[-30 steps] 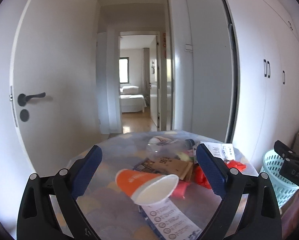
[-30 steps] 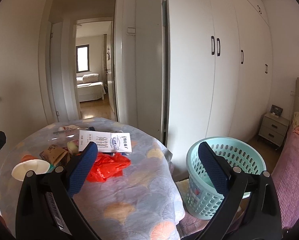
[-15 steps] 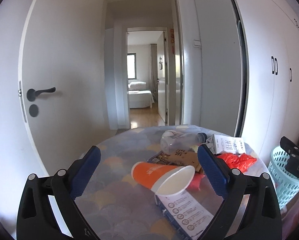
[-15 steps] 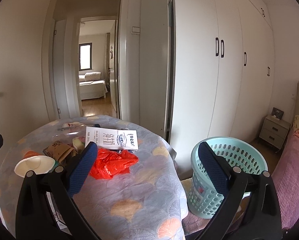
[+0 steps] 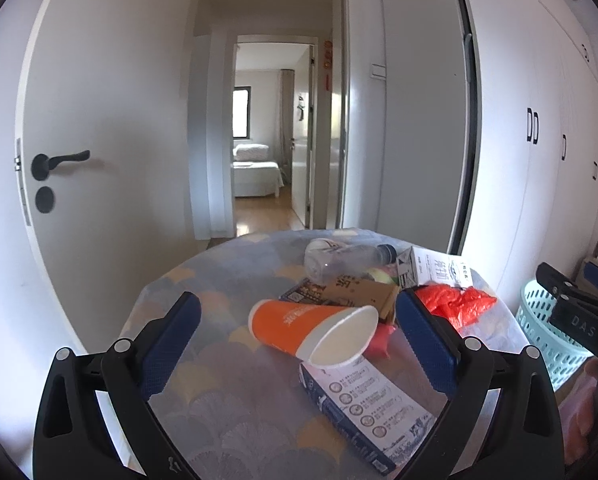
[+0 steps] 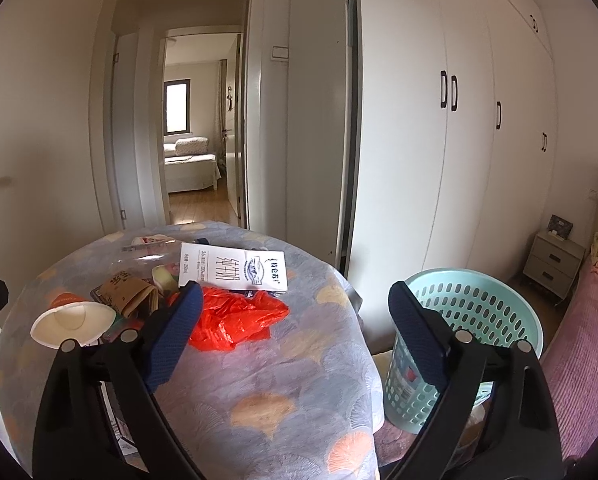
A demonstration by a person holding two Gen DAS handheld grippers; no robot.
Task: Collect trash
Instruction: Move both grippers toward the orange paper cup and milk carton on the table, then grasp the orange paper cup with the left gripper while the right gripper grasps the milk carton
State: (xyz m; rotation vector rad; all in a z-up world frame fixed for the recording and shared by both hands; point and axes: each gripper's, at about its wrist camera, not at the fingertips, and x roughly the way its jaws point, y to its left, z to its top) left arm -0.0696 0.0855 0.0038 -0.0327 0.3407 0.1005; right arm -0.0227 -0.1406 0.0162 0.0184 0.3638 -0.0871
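Note:
Trash lies on a round table with a patterned cloth point(image 5: 219, 412). An orange paper cup point(image 5: 311, 332) lies on its side between the fingers of my open, empty left gripper point(image 5: 297, 330). Behind it are a brown paper bag point(image 5: 359, 292), a clear plastic bottle point(image 5: 345, 260), a white carton point(image 5: 439, 270) and a red plastic bag point(image 5: 455, 304). A printed box point(image 5: 363, 408) lies under the cup. My right gripper point(image 6: 293, 318) is open and empty above the table's right edge, with the red bag point(image 6: 235, 318) just left of it. A mint-green basket point(image 6: 471, 340) stands on the floor to the right.
A white door with a black handle point(image 5: 59, 160) stands left of the table. An open doorway point(image 5: 271, 140) leads to a hallway and bedroom. White wardrobes point(image 6: 459, 120) line the right wall. A nightstand point(image 6: 555, 264) and a pink bed point(image 6: 591, 340) are at far right.
Both grippers have moved closer to the table and tilted down a little; the trash looks larger and lower in both views. Both stay open and empty.

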